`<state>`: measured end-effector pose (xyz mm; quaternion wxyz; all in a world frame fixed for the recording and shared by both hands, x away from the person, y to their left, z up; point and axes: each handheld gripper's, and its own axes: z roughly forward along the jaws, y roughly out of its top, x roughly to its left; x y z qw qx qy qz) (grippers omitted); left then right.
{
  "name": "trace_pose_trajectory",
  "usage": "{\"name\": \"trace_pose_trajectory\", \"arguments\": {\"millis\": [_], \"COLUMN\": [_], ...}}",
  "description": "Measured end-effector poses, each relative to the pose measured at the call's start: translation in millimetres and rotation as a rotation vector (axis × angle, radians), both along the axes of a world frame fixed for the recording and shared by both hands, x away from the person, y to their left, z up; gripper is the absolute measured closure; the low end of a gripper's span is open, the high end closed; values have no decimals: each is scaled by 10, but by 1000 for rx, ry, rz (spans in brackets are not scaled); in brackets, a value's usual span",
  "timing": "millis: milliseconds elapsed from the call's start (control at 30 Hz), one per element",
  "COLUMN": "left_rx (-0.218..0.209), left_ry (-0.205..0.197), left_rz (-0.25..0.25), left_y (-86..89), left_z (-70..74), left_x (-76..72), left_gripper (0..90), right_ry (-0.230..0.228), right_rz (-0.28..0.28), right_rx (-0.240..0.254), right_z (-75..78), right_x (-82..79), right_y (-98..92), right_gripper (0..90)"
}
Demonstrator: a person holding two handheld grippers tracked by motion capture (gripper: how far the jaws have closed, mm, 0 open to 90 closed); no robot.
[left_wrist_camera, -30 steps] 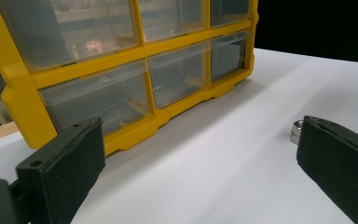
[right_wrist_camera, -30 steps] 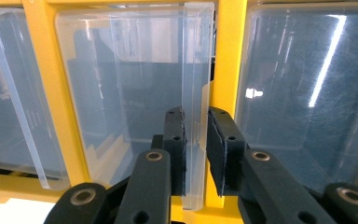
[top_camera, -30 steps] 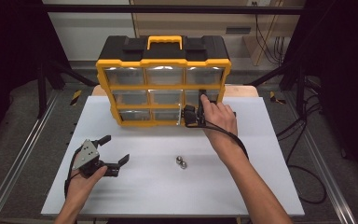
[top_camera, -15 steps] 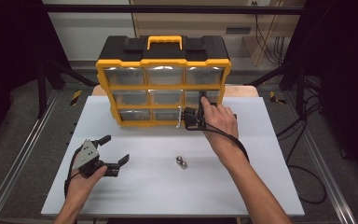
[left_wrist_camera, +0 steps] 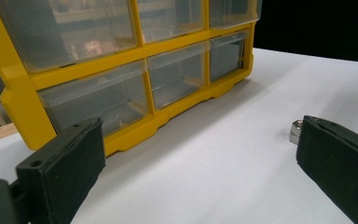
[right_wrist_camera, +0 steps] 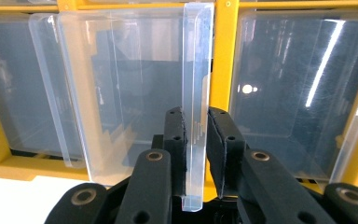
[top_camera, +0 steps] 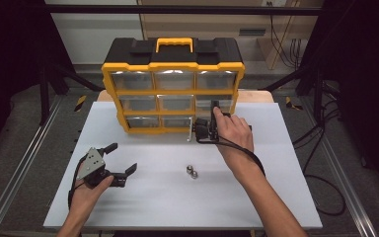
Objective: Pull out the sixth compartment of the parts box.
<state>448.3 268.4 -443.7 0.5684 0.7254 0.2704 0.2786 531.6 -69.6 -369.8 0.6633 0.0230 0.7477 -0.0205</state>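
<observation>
Right gripper (right_wrist_camera: 196,135): jaws narrow, clamped on the clear drawer's lip (right_wrist_camera: 196,93), at the lower right of the yellow organizer (top_camera: 172,91). Left gripper (top_camera: 121,160): jaws wide, nothing between them, resting well in front of the organizer. Two metal nuts (top_camera: 192,172) lie between the grippers.

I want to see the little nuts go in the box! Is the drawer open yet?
Just started: the right tongs pinch the clear drawer's lip at the yellow organizer, and it is only slightly out. The left tongs wait open. Two nuts are still on the table, to be put away.
</observation>
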Motion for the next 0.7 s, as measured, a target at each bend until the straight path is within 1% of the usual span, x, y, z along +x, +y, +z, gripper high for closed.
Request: {"name": "trace_pose_trajectory", "arguments": {"millis": [167,233,267,300,467,533,567,600,667,700], "left_rx": [-1,5,6,7,8,8,9,9,8,7], "left_ry": [-1,-2,-2,-1,-1,-1,-2,-3,-3,-4], "left_rz": [0,-2,-2,-2,-3,-3,-3,-2,-2,-2], "left_y": [0,2,2,1,-4,-3,-3,-2,-1,-1], "left_z": [1,4,3,2,1,2,2,3,5,7], "left_x": [-1,-2,-2,-1,-1,-2,-2,-2,-3,-4], "left_gripper": [12,12,12,12,12,12,12,12,12,12], "right_ry": [-3,-4,-5,-5,-8,-6,-8,-10,-7,-10], "right_rz": [2,7,14,7,16,6,10,17,10,22], "right_rx": [6,4,-8,1,-7,0,3,-6,5,-7], "right_z": [-10,-8,-1,-10,-7,-14,-14,-6,-15,-8], "right_x": [-60,-80,-88,-107,-161,-188,-195,-201,-230,-234], "right_y": [-2,-6,-5,-5,-8,-6,-6,-5,-8,-11], "right_gripper": [784,784,784,784,785,785,784,785,785,785]}}
